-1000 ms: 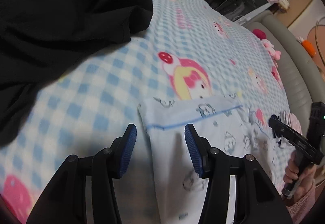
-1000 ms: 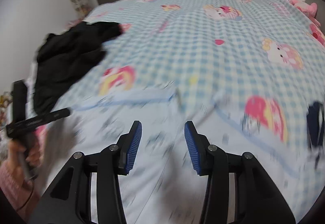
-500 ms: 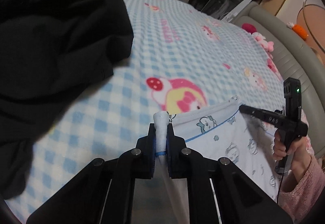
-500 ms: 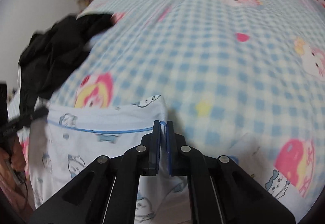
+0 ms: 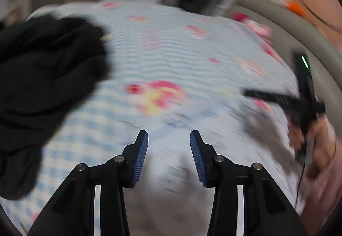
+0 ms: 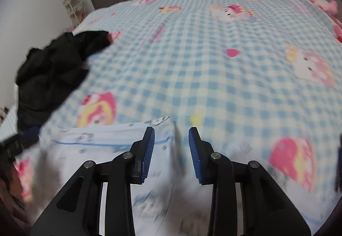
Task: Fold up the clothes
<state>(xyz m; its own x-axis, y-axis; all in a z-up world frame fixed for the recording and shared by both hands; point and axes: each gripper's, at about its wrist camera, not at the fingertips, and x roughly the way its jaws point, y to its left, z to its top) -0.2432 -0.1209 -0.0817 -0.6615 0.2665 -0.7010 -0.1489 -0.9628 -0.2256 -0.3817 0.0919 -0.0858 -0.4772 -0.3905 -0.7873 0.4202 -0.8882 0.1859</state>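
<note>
A pale blue garment [image 6: 102,146] with small cartoon prints and a thin blue line lies flat on the checked bedspread [image 6: 213,64], its far edge just ahead of both grippers. My right gripper [image 6: 171,141] is open above the garment's right corner, nothing between its blue pads. In the blurred left wrist view my left gripper [image 5: 168,146] is open too, above the same garment [image 5: 175,171]. The other gripper [image 5: 299,103] and the hand holding it show at the right there.
A heap of black clothing [image 5: 38,77] [image 6: 53,73] lies on the left of the bed. Pink plush toys [image 6: 320,0] sit at the far right by a grey padded headboard [image 5: 299,30]. Cupboards and a small shelf stand beyond the bed.
Half a second ago both grippers were shut on the garment's far corners. Both have since opened and let go, and the garment lies flat. Both views are motion-blurred.
</note>
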